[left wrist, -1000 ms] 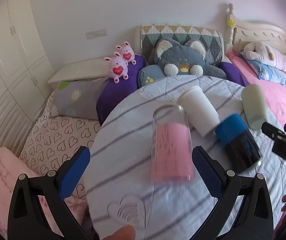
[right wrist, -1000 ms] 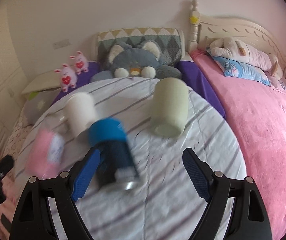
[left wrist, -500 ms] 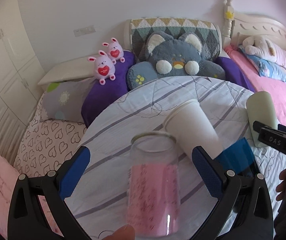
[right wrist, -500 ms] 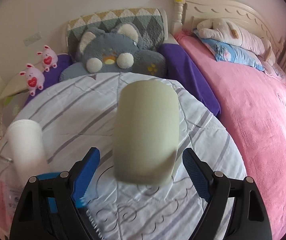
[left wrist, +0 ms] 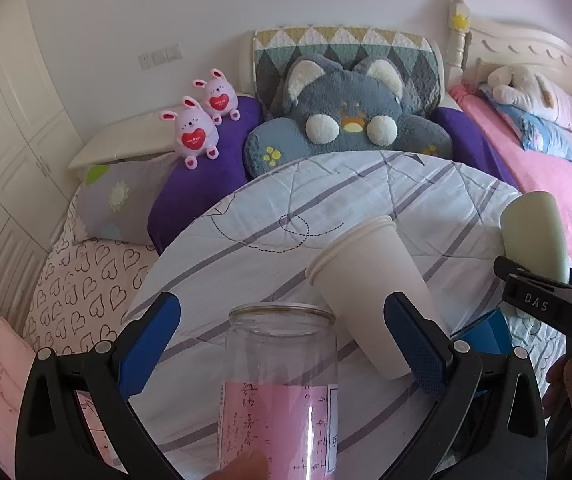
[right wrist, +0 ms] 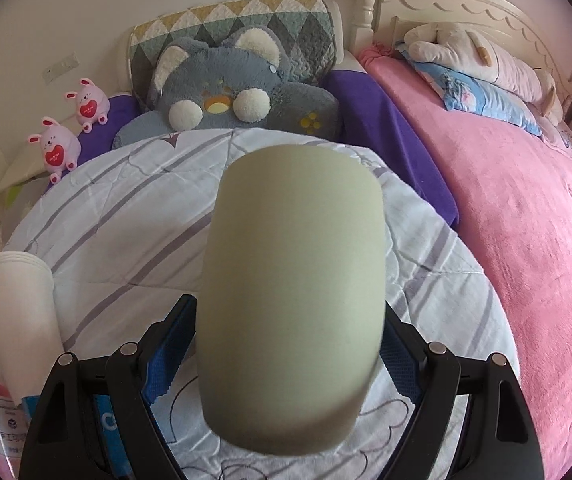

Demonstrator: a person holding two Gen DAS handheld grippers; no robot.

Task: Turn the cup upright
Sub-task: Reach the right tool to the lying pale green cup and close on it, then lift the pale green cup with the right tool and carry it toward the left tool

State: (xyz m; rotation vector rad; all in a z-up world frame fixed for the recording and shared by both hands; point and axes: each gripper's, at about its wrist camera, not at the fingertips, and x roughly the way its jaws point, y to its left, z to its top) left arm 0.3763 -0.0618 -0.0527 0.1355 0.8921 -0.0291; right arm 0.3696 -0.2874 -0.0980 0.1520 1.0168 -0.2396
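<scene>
Several cups lie on their sides on a round table with a striped cloth [left wrist: 345, 204]. A clear glass with a pink label [left wrist: 282, 384] lies between the open fingers of my left gripper [left wrist: 282, 340], which do not touch it. A pale green cup [right wrist: 293, 300] lies lengthwise between the blue pads of my right gripper [right wrist: 286, 344]; the pads sit close at its sides and contact is unclear. The green cup [left wrist: 533, 236] also shows at the right of the left wrist view. A white paper cup [left wrist: 369, 292] lies beside the glass.
A blue-lidded dark cup [left wrist: 485, 324] lies behind my left gripper's right finger. Behind the table are a grey plush cat [left wrist: 345, 120], two pink bunnies [left wrist: 194, 132] and purple cushions. A pink bed [right wrist: 525, 208] runs along the right. White cupboards stand left.
Both grippers moved forward over the table. The glass now sits between my left fingers and the green cup fills the gap of my right gripper, whose fingers have narrowed around it.
</scene>
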